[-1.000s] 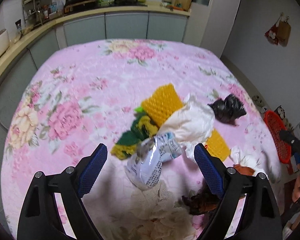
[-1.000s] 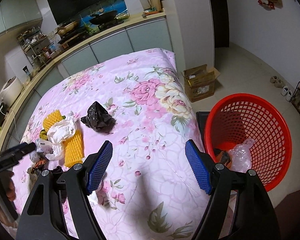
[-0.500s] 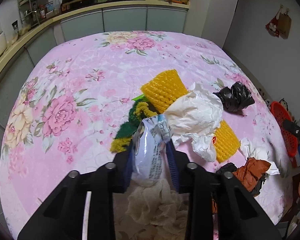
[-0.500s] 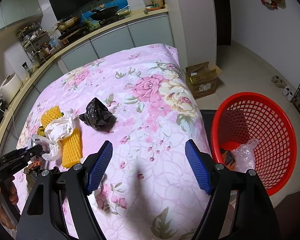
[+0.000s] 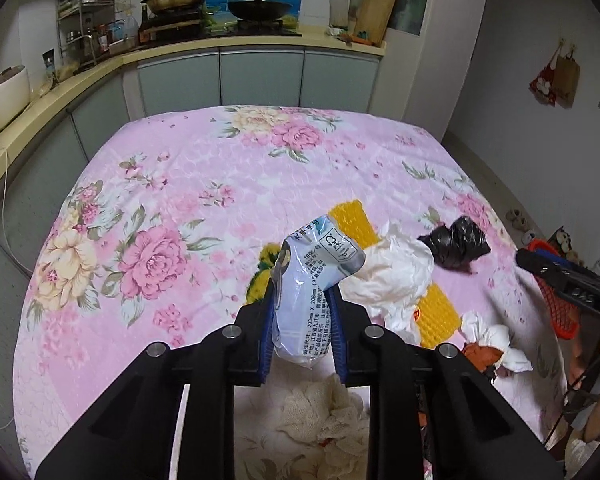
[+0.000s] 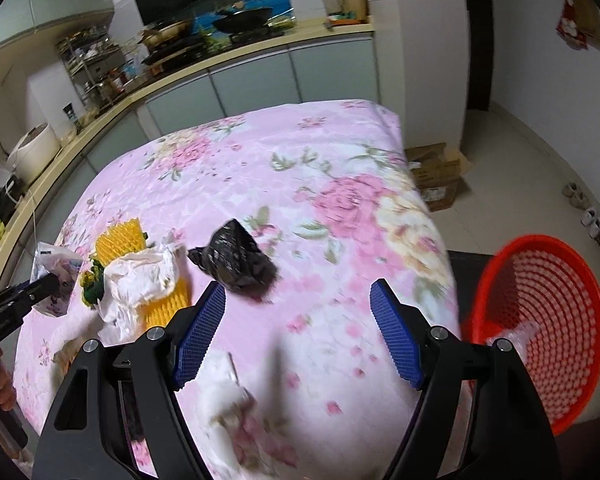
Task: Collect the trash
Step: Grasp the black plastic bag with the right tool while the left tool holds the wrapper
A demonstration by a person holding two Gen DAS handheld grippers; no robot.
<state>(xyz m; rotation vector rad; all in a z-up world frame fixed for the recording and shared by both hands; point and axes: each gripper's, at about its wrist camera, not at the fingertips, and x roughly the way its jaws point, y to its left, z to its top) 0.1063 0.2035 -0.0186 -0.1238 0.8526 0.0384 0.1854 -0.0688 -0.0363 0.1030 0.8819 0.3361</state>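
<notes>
My left gripper [image 5: 302, 322] is shut on a white-and-blue plastic wrapper [image 5: 314, 280] and holds it above the pink flowered table [image 5: 172, 184]. The wrapper also shows at the far left of the right wrist view [image 6: 56, 276]. My right gripper [image 6: 298, 332] is open and empty, just in front of a crumpled black bag [image 6: 234, 256]. White crumpled paper [image 6: 140, 276], yellow foam netting [image 6: 120, 236] and a green-yellow scrap [image 6: 92, 284] lie left of the bag. A red mesh basket [image 6: 540, 308] stands on the floor at the right with clear plastic inside.
A cream knitted cloth [image 5: 324, 408], a white tissue [image 5: 496, 340] and an orange-brown scrap [image 5: 482, 354] lie near the table's front edge. A cardboard box [image 6: 440, 180] sits on the floor beyond the table. A kitchen counter [image 5: 100, 64] runs along the back and left.
My left gripper closed on the wrapper and lifted it off the pile. My right gripper moved forward towards the black bag and stays open.
</notes>
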